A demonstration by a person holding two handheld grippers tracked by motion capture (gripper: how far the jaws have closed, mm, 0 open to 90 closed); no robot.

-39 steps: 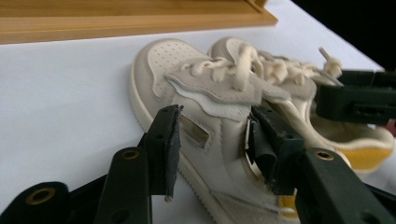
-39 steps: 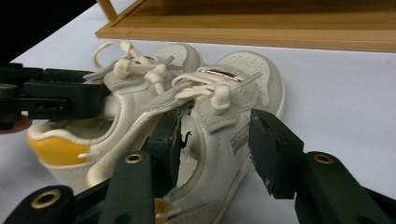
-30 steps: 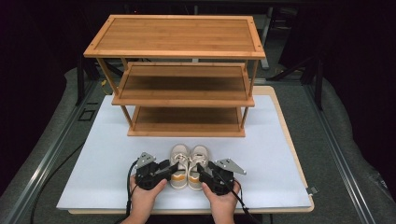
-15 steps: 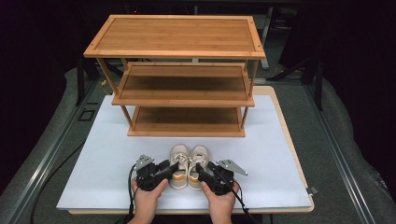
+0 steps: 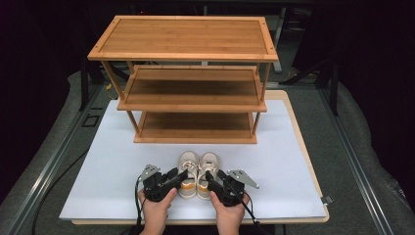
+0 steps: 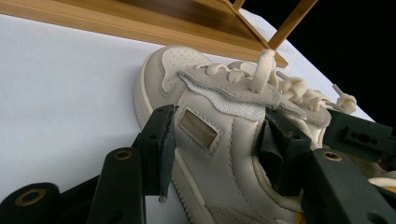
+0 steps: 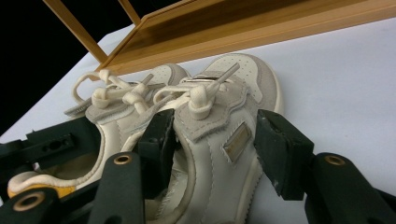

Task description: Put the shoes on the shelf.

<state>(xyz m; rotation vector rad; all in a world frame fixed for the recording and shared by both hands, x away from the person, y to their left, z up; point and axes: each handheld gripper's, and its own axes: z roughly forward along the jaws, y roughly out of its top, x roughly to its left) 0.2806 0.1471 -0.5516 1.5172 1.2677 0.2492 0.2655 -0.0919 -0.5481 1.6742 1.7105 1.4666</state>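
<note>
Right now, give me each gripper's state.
Left gripper: open, jaws astride the left shoe's side.
Right gripper: open, jaws just been closing, astride the right shoe's side.

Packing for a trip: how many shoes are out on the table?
2. The left shoe and the right shoe stand side by side on the white tabletop, just before the wooden rack; its shelves look bare.

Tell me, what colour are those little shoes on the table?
The shoes are cream, with yellow-orange inside the heel; the right gripper view shows it best.
</note>
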